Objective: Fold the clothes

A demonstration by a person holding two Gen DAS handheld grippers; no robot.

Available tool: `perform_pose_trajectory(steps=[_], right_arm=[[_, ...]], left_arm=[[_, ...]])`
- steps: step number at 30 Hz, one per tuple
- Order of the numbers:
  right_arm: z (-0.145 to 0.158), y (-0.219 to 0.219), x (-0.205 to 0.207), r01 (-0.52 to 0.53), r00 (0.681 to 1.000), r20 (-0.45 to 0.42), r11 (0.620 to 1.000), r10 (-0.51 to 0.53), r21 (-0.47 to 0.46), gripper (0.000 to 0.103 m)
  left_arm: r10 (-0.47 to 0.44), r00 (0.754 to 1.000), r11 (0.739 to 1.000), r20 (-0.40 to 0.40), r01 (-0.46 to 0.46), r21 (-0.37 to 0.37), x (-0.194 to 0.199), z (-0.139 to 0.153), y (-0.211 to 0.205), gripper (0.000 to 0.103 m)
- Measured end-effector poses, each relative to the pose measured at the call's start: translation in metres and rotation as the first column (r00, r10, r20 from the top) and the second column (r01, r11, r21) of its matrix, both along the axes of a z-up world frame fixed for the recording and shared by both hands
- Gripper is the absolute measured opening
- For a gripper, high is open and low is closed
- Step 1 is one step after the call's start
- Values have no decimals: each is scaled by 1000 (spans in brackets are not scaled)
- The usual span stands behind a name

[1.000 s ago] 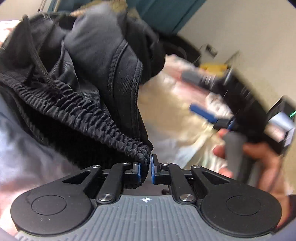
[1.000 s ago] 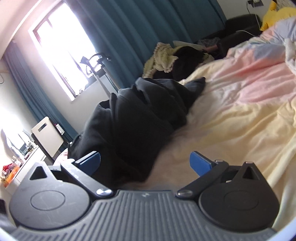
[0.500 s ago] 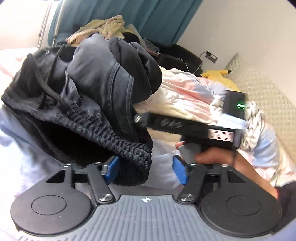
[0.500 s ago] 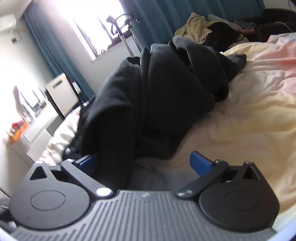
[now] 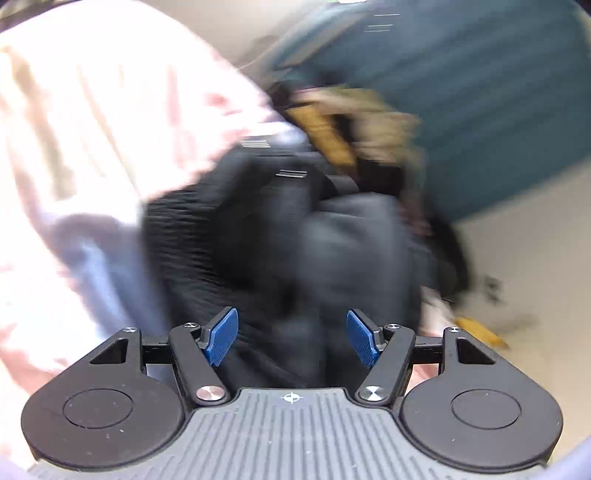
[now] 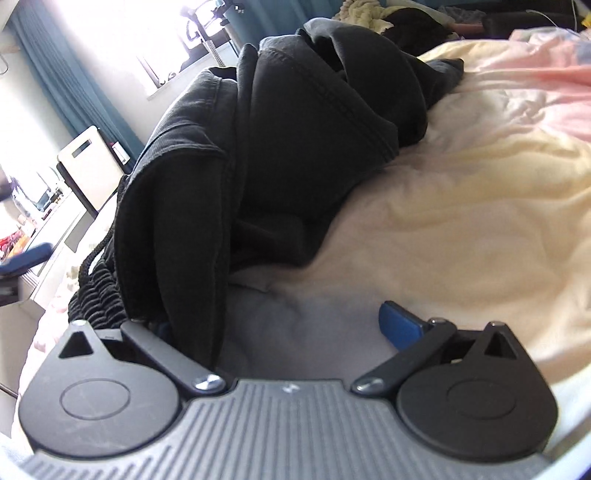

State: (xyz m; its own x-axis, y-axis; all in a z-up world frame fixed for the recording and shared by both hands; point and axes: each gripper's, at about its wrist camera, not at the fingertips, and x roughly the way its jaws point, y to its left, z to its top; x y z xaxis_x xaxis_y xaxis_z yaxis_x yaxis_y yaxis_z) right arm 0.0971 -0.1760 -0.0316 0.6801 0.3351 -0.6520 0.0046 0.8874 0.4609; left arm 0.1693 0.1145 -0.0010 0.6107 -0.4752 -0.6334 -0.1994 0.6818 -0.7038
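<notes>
Dark garment [image 6: 288,147]: a crumpled black piece of clothing heaped on the bed, its ribbed elastic waistband [image 6: 96,295] and drawcord at the near left of the right wrist view; in the left wrist view it [image 5: 295,240] fills the centre, blurred.
Bed cover [image 6: 461,221]: pale yellow, pink and blue quilt under and to the right of the garment.
Containers: no box, basket or drawer can be made out in either view; the garment lies loose on the bed.
Left hand-held gripper [image 5: 291,336]: jaws wide apart, blue pads [image 5: 221,336] clear of the cloth; the garment shows beyond the gap, and nothing is clamped.
Right hand-held gripper [image 6: 273,325]: jaws wide; the right blue pad [image 6: 400,326] lies over bare quilt, while the left finger is hidden behind a fold of the garment. The pads do not press on anything.
Background, right wrist view: teal curtain [image 6: 74,85] beside a bright window [image 6: 140,26]; a second pile of pale and dark clothes [image 6: 388,18] past the garment.
Background, left wrist view: teal curtain [image 5: 461,92] and a tan and dark pile [image 5: 362,125], both smeared by motion.
Change, left: a second ago the jaws were pinched shut on the waistband edge; they have just been opening and have let it go, and the view has swung and rolled.
Change, right: the garment now looms larger and its near fold reaches the left finger; the jaws are as wide as before.
</notes>
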Motion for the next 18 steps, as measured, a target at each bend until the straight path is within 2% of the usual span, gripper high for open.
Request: perform_pose_trajectory(steps=[3, 5, 7, 10, 13, 15, 17, 18], right_arm=[[-4, -2, 2, 18, 1000, -16, 999, -17, 32, 103], [-6, -2, 3, 29, 999, -24, 999, -28, 43, 103], [-7, -1, 3, 35, 999, -26, 998, -34, 45, 103], [-7, 0, 2, 38, 999, -25, 998, -37, 44, 103], [-8, 0, 1, 40, 999, -26, 998, -38, 51, 103], [-9, 0, 1, 42, 999, -27, 998, -40, 53, 103], [-9, 1, 2, 43, 999, -28, 998, -41, 50, 103], [-9, 2, 2, 44, 999, -29, 998, -42, 48, 103]], left_arm=[[57, 994, 998, -97, -61, -32, 18, -31, 21, 68], [89, 991, 995, -104, -93, -38, 17, -47, 37, 68], [113, 989, 985, -97, -125, -120, 20, -63, 46, 67], [176, 983, 943, -54, -184, -276, 29, -75, 65, 62], [208, 978, 911, -23, -202, -359, 29, -79, 76, 59], [219, 976, 901, -18, -209, -381, 27, -82, 77, 51], [190, 982, 913, 3, -175, -369, 31, -82, 74, 45], [174, 985, 916, 16, -155, -369, 33, -82, 72, 45]])
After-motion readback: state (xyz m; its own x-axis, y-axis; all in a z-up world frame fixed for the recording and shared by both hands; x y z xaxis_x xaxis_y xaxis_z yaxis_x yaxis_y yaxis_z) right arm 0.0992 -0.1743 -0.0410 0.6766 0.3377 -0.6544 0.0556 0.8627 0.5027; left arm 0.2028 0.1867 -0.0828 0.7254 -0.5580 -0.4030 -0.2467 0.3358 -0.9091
